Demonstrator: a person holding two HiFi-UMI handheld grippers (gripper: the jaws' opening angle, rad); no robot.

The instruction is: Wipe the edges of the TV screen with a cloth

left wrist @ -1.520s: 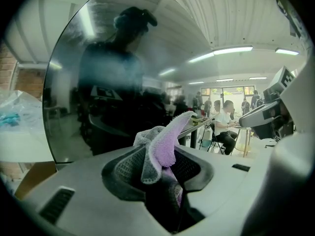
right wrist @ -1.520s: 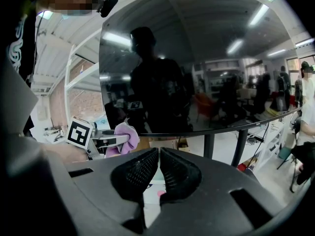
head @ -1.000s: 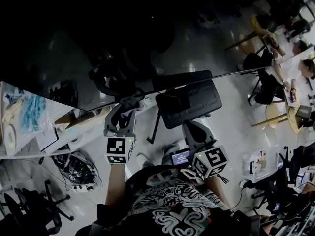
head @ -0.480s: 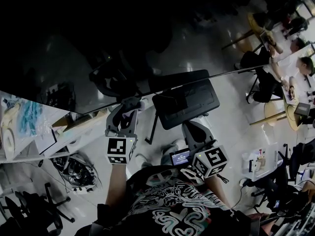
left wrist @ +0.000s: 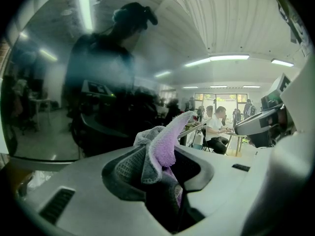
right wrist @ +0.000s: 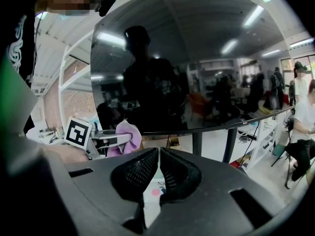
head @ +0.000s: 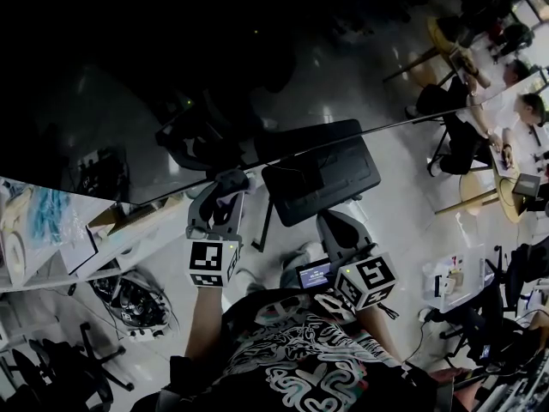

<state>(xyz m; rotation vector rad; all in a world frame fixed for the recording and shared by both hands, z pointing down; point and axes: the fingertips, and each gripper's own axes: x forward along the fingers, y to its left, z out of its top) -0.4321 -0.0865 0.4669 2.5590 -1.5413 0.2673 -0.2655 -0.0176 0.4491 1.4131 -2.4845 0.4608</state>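
Cloth's parked at the bottom edge, most of the wipe probably left to do

Left gripper [left wrist: 162, 167] is clamped tight on the purple-grey cloth [left wrist: 165, 141], holding it right at the lower edge of the TV screen [right wrist: 187, 58]. Right gripper [right wrist: 158, 168] is closed on nothing, hanging lower down. Can't tell which edges are clean; I'd guess sides and top aren't done.

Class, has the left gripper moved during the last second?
Yes: the left gripper, shut on the cloth, has slid slightly rightward along the bottom edge of the TV, nearer the black chair.
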